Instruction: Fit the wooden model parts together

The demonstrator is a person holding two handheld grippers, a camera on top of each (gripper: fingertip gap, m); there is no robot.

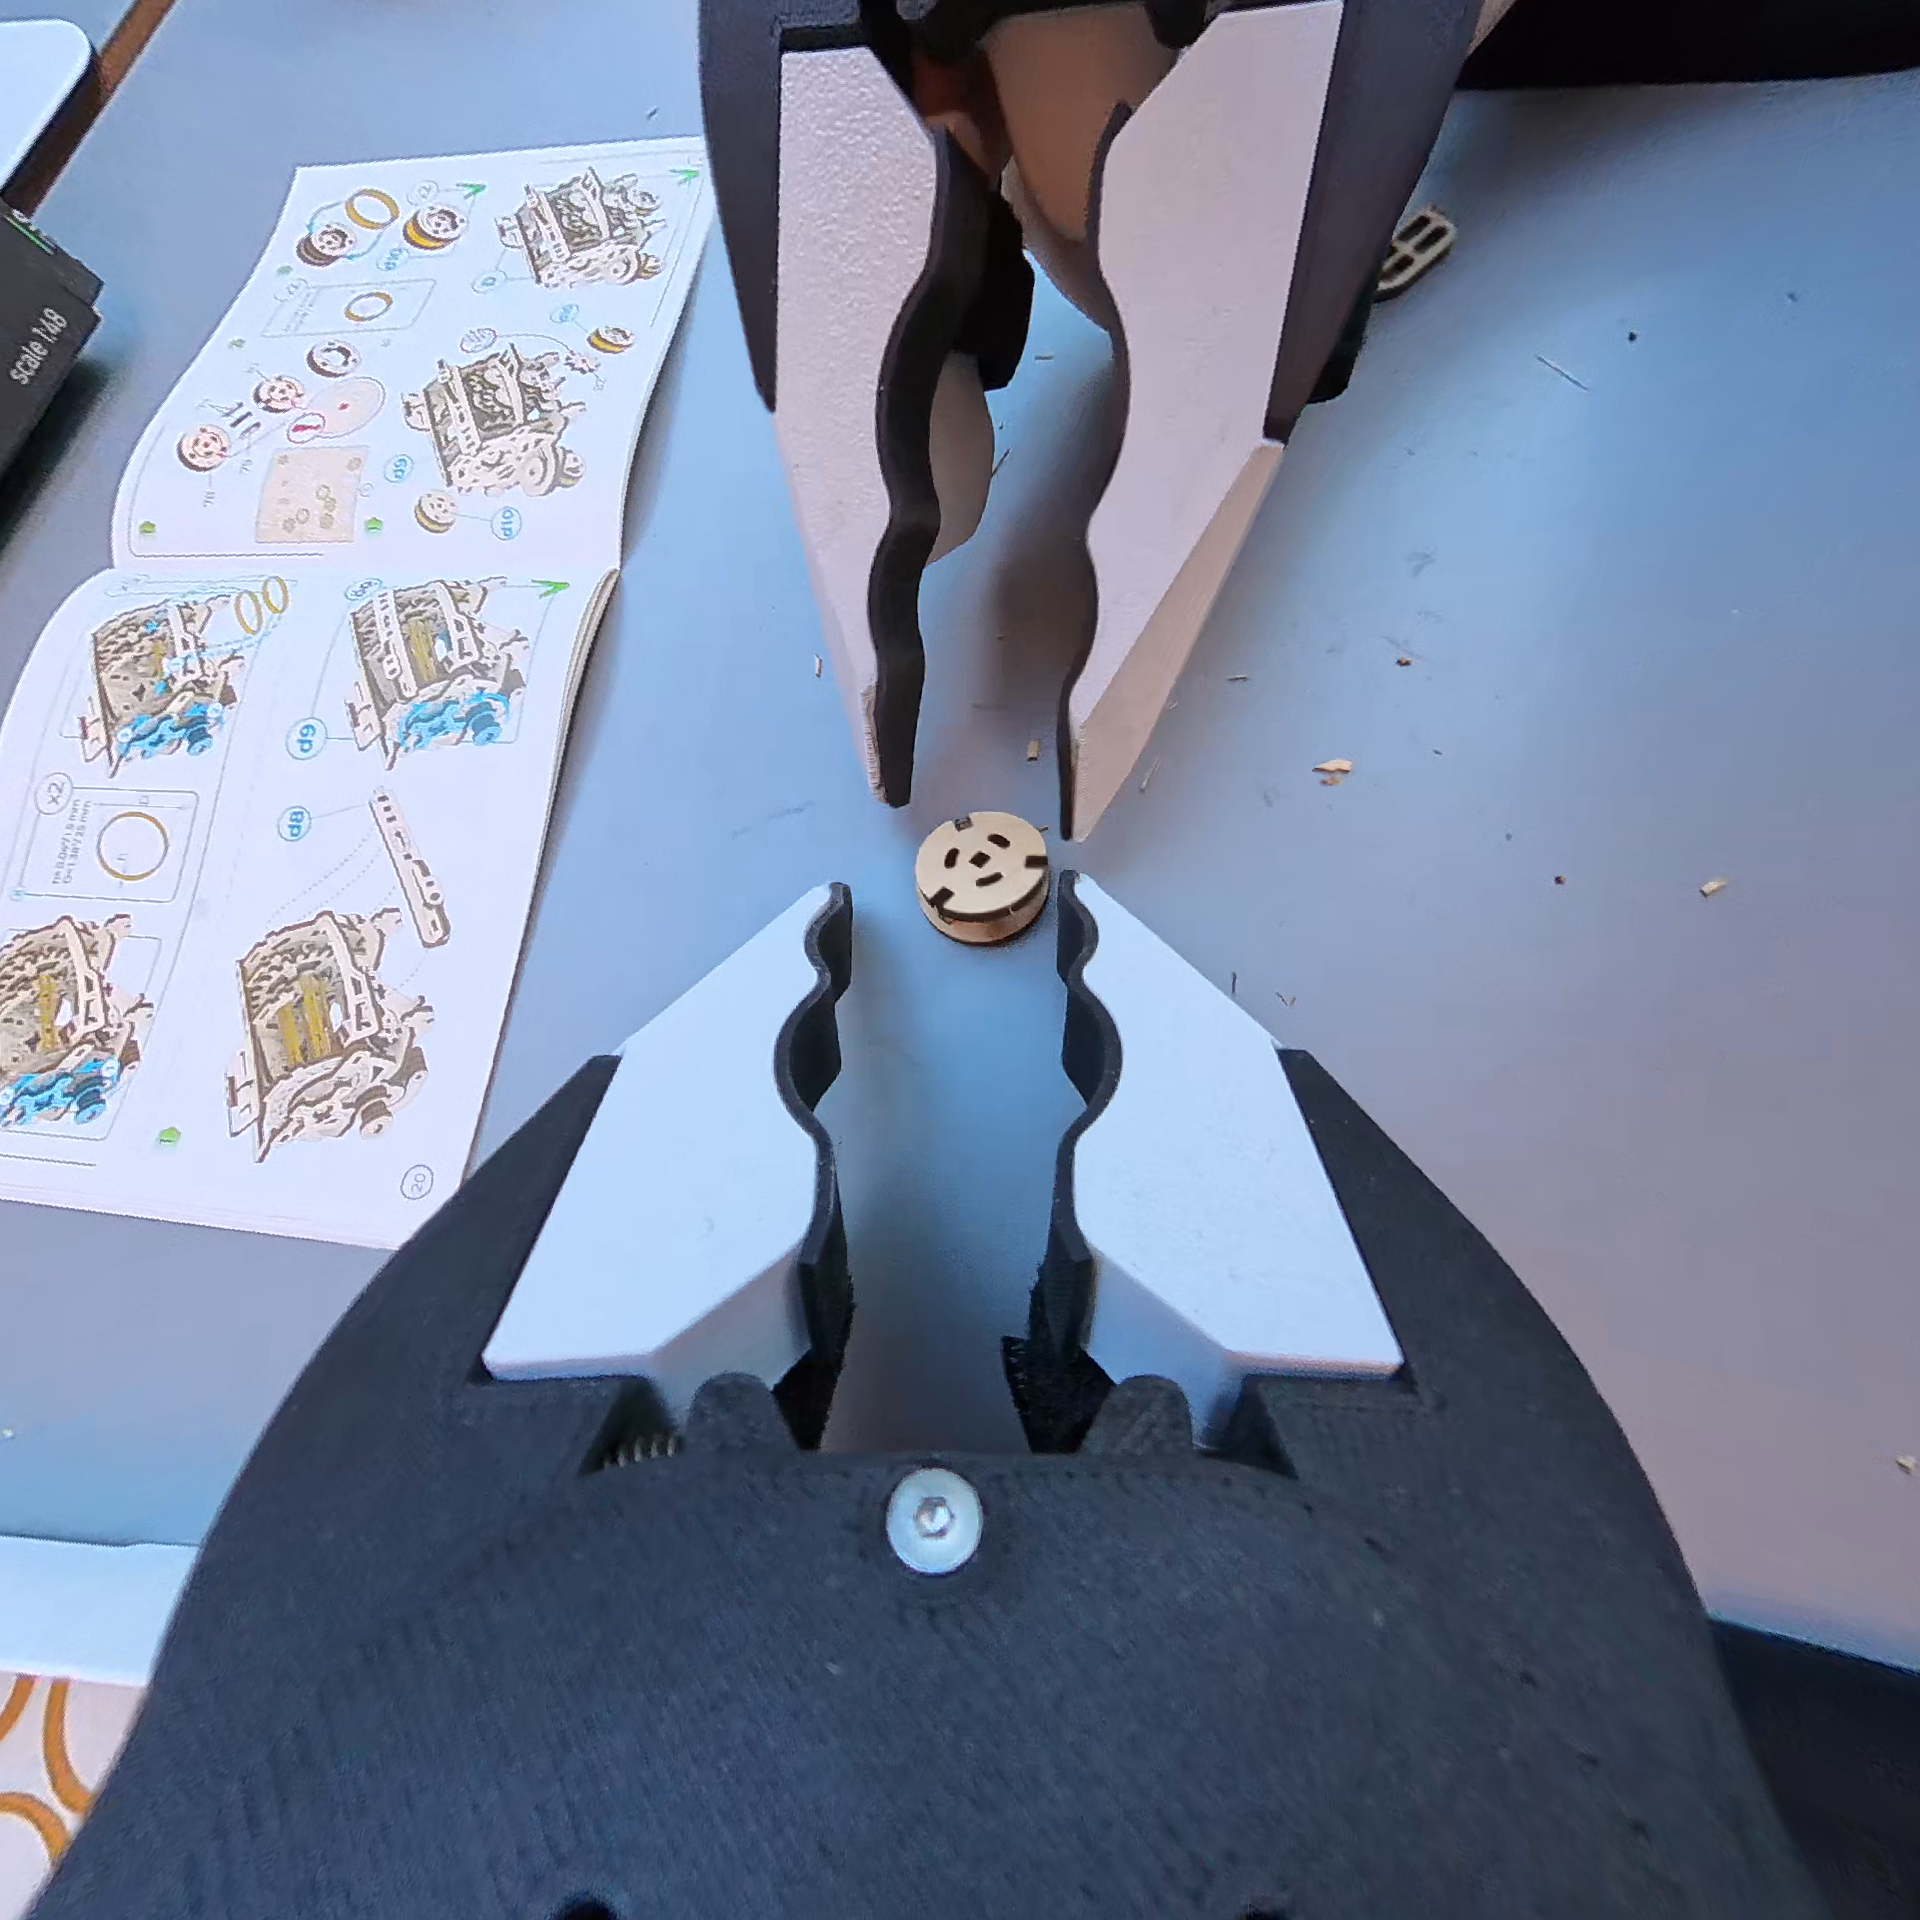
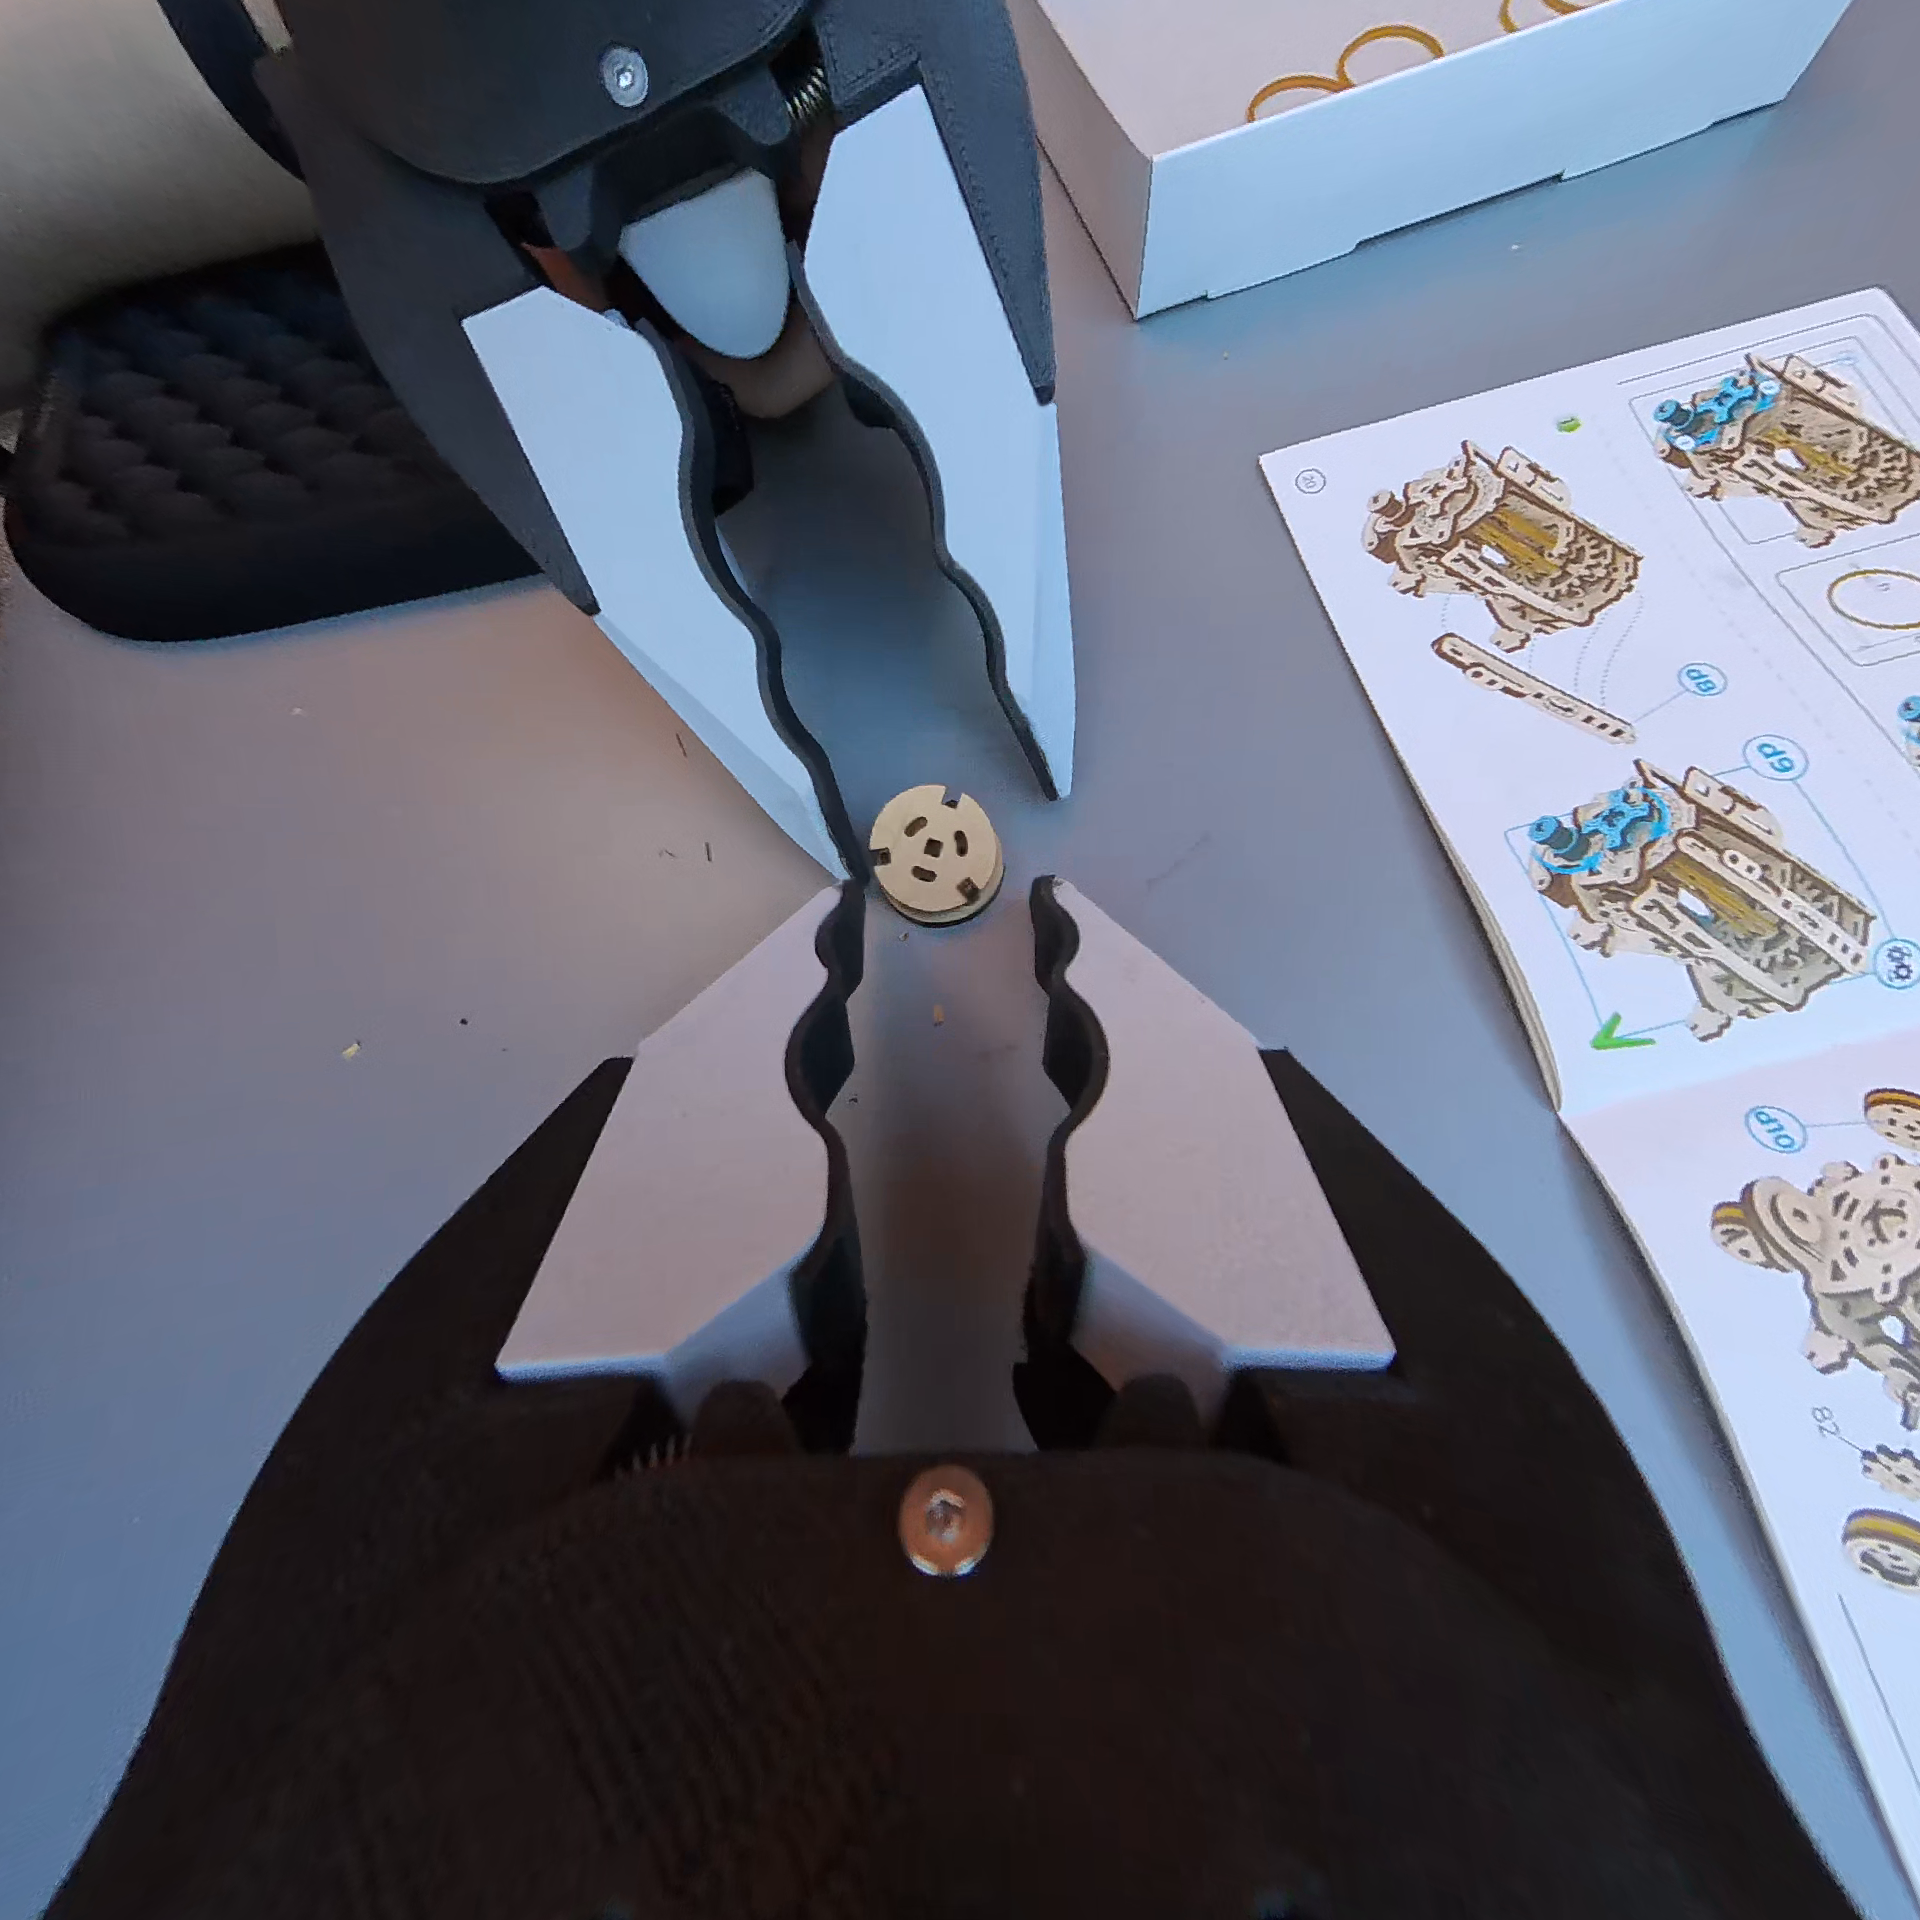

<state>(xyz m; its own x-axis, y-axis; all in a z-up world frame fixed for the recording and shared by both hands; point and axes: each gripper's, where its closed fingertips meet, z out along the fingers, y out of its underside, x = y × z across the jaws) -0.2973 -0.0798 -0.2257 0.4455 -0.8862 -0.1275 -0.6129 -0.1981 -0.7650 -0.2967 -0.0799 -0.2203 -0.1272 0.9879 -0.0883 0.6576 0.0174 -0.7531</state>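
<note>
A small round wooden wheel part with cut slots lies flat on the grey table. It also shows in the right wrist view. My left gripper is open, its tips just short of the wheel, the right tip close beside it. My right gripper is open, facing the left one from the opposite side. In the left wrist view the right gripper comes in from the top; in the right wrist view the left gripper comes in from the top. Neither holds anything.
An open instruction booklet lies left of the wheel, on the right in the right wrist view. A white box stands at the far right. A dark box is far left. Another wooden piece lies behind the right gripper. Wood chips are scattered. The tips of both grippers are at nearly the same place.
</note>
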